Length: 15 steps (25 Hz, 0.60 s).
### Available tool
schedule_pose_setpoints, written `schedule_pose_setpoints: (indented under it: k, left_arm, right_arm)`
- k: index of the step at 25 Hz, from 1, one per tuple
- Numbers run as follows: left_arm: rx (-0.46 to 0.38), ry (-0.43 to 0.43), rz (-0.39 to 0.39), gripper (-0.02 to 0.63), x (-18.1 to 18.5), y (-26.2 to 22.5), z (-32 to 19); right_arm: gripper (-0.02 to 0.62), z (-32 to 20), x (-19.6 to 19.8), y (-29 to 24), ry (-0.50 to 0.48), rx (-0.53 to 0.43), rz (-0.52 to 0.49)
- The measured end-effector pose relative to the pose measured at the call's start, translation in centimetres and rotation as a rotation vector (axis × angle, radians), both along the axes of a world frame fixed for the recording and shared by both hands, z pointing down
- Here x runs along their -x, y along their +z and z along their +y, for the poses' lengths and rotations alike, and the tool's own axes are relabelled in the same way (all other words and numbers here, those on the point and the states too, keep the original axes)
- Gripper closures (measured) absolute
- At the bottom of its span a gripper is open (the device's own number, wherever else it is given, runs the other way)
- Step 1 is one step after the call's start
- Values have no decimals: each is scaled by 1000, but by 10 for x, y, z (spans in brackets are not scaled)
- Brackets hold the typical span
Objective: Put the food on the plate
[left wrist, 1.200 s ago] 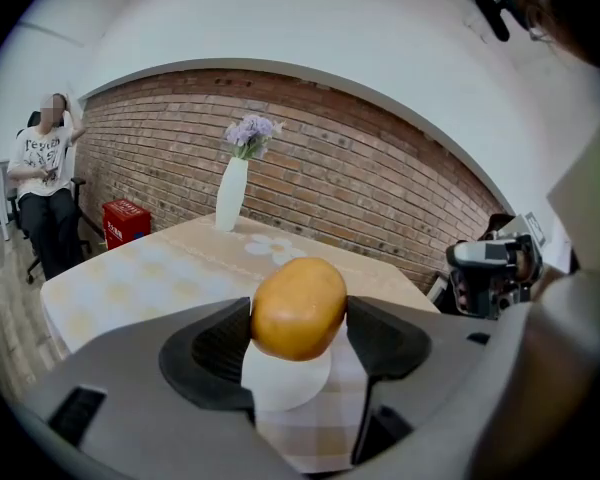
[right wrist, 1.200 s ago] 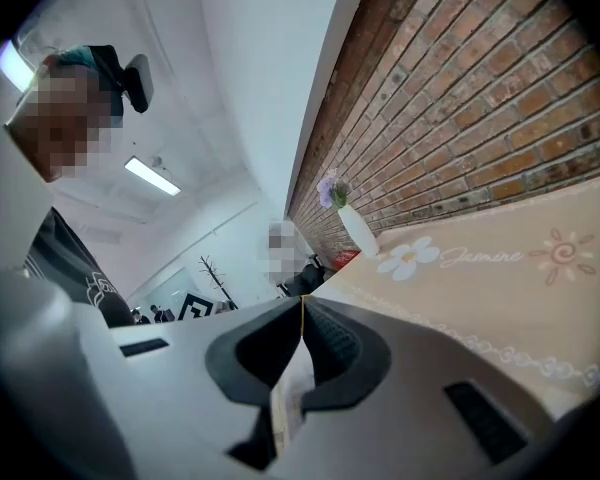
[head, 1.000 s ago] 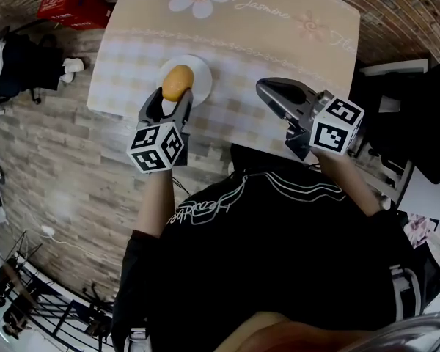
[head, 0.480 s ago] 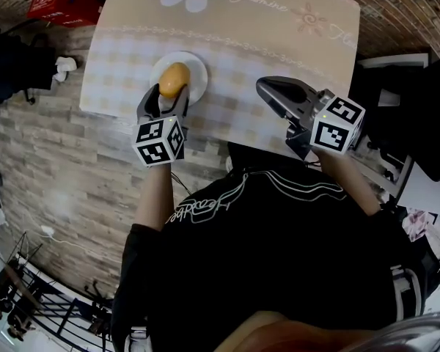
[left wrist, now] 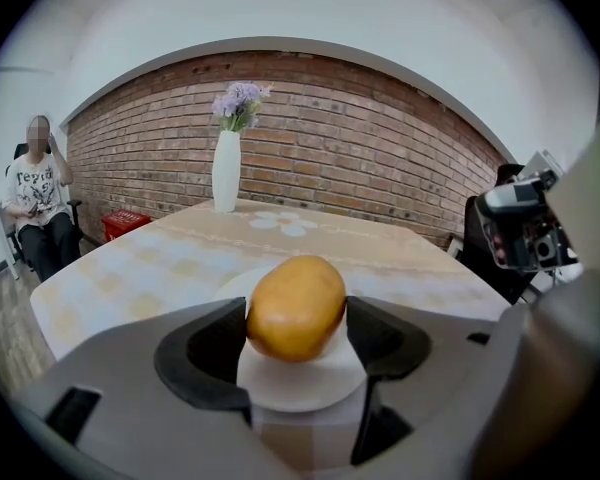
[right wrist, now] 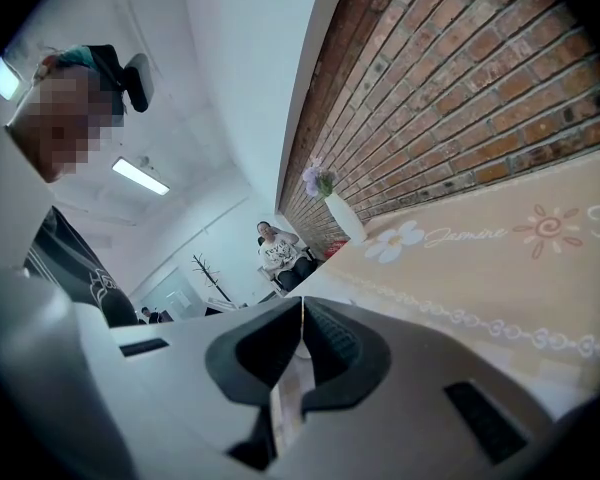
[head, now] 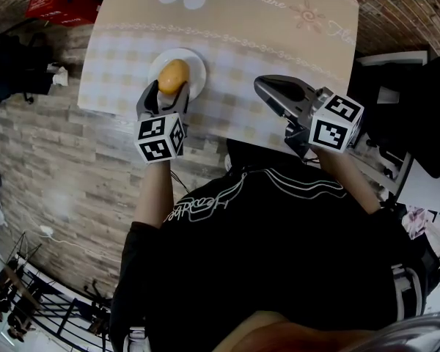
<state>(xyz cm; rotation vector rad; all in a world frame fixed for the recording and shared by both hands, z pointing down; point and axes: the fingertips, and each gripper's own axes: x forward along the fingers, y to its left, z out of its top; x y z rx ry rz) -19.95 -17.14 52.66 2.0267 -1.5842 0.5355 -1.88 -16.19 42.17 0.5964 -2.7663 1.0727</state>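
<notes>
A yellow-orange, potato-shaped food item [head: 173, 75] [left wrist: 296, 306] is held between the jaws of my left gripper [head: 169, 94] [left wrist: 296, 318], which is shut on it from both sides. The food is right over the small white plate [head: 194, 64] [left wrist: 302, 378] near the table's front left edge; I cannot tell whether it touches the plate. My right gripper [head: 264, 86] [right wrist: 302, 303] hovers over the table's near edge to the right, shut, with nothing between its jaws.
The table [head: 279, 42] has a beige flower-print cloth. A white vase with purple flowers [left wrist: 226, 168] stands at its far side. A red box [head: 59, 2] lies on the floor to the left, a person [left wrist: 35, 208] sits beyond it, and a black chair [head: 425, 108] is at the right.
My left gripper with the food has edged slightly forward over the plate. The right gripper has stayed where it was, shut.
</notes>
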Motion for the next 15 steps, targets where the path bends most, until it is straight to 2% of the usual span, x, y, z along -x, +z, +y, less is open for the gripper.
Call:
schedule_pose_setpoints:
  k: [8, 15]
  left_arm:
    - [-34, 6, 32, 291, -6, -17, 8]
    - [-118, -10, 104, 291, -5, -72, 36]
  right_arm:
    - [598, 11, 0, -11, -6, -23, -6]
    - [598, 28, 3, -30, -10, -67, -34]
